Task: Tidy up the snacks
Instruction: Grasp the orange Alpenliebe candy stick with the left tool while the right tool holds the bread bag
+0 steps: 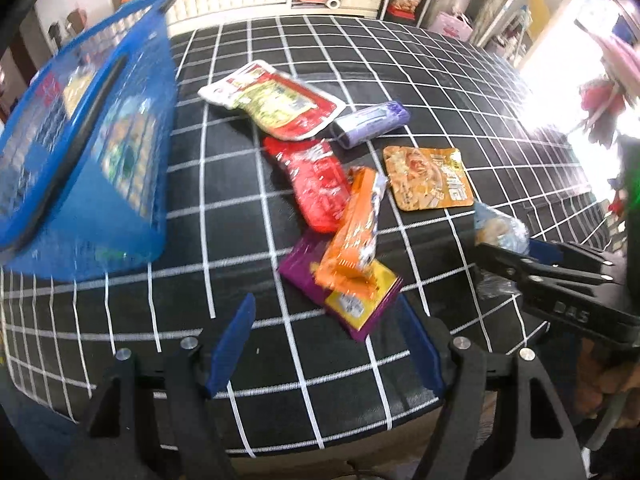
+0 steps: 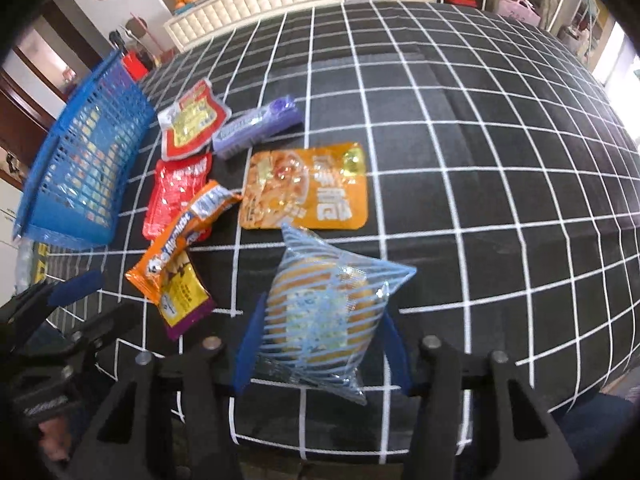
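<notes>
Several snack packs lie on the black grid cloth: a red-and-white pouch (image 1: 276,100) (image 2: 192,120), a purple roll (image 1: 370,122) (image 2: 256,122), a red packet (image 1: 316,184) (image 2: 176,196), an orange pouch (image 1: 428,178) (image 2: 304,188), and an orange wrapper (image 1: 356,224) (image 2: 180,248) across a purple-yellow packet (image 1: 348,300) (image 2: 184,304). My left gripper (image 1: 325,300) is open, empty, just short of the purple-yellow packet. My right gripper (image 2: 324,306) (image 1: 500,264) is shut on a clear blue-striped bun packet (image 2: 320,308) (image 1: 496,228), held off the cloth.
A blue slatted basket (image 1: 132,208) (image 2: 88,160) with snacks inside stands at the table's left. White cabinets and shelves line the far side. The table's front edge runs just below both grippers. Bare cloth stretches right of the orange pouch.
</notes>
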### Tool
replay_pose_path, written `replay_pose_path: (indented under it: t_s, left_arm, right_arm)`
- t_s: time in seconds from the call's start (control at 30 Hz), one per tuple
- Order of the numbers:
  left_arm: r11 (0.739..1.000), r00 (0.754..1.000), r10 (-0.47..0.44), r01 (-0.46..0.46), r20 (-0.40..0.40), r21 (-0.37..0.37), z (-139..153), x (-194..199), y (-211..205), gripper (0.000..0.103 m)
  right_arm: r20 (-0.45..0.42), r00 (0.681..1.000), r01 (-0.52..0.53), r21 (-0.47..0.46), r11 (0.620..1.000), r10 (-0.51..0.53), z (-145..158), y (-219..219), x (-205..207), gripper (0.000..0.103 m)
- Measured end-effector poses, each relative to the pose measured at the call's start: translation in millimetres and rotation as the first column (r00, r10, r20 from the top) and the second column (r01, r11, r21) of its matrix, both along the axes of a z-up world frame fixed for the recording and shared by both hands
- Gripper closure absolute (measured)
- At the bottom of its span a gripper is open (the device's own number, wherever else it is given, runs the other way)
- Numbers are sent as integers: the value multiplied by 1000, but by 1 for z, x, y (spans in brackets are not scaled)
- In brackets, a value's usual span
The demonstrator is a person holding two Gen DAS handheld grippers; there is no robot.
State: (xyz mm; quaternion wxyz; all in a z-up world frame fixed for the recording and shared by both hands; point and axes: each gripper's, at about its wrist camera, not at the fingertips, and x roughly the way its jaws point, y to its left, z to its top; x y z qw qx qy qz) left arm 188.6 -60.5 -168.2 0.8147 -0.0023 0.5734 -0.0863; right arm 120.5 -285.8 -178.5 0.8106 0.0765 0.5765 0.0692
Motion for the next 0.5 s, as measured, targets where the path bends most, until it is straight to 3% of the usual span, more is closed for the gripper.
replay_pose_path:
  t_s: [0.27,0.5]
  left_arm:
    - [994,995,-96,97,-6,58,-9,25,-29,34]
    - [985,990,-135,139,-48,103,-26,35,-40,57]
  right_arm:
    - [15,1000,16,51,999,-17,2,-5,12,45]
    - [-10,999,44,90,995,-43,-10,-7,19,45]
